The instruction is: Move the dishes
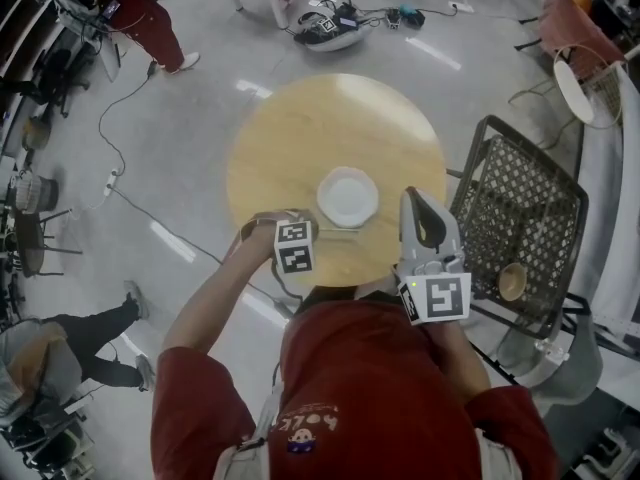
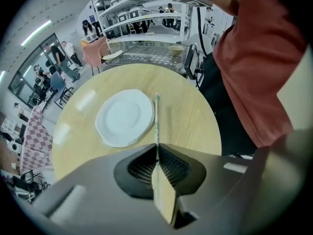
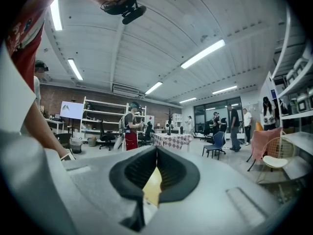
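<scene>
- Plate (image 1: 348, 196) lies on table (image 1: 290, 138), toward its 6 o'clock edge.
- Left gripper (image 2: 156, 150) — jaws pinch thin stick (image 2: 156, 121), at plate's 3 o'clock.
- Right gripper (image 3: 156, 153) — jaws closed on nothing.

- Round table (image 1: 300, 138): the far and left parts of its top are bare wood, open to a reach from above.
- White plate (image 1: 347, 196): lies toward the near edge.
- Thin rod (image 2: 156, 116): clamped in the left gripper (image 2: 156, 148), just beside the plate's rim.
- Right gripper (image 1: 413, 198): jaws together, over the table's right edge, between the plate and the mesh chair (image 1: 520, 208).
- Mesh chair: near the table's right side, with a narrow gap between them. A bowl (image 1: 512, 281) sits on its seat.
- Floor left of the table: open, crossed by a cable (image 1: 125, 203).
</scene>
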{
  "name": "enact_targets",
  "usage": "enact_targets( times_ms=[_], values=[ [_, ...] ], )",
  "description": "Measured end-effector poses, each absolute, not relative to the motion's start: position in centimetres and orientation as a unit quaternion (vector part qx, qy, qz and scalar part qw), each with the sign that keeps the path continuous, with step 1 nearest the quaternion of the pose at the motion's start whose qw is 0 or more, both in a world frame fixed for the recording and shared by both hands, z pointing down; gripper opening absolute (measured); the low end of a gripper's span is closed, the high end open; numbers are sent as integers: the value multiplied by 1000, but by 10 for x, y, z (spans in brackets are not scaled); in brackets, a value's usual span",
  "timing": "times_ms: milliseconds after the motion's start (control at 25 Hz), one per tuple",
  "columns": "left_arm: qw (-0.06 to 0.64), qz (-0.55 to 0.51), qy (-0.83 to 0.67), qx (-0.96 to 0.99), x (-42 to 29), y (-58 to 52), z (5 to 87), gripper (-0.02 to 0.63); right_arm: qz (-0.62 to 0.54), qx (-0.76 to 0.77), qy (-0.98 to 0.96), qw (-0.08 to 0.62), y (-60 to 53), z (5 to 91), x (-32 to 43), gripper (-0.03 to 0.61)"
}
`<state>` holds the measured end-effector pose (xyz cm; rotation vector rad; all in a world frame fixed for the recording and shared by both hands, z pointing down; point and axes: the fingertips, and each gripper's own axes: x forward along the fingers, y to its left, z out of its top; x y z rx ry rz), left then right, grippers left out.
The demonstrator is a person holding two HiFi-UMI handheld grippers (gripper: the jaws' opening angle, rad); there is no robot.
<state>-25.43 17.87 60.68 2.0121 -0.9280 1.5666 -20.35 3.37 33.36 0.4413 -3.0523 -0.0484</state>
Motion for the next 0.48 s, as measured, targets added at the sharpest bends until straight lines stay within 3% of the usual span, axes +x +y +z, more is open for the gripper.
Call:
enact_targets(
  times_ms=[480],
  values=[
    [178, 567, -356, 721, -250, 164, 558, 29, -17, 155, -988, 18, 27, 328, -188, 3]
  ],
)
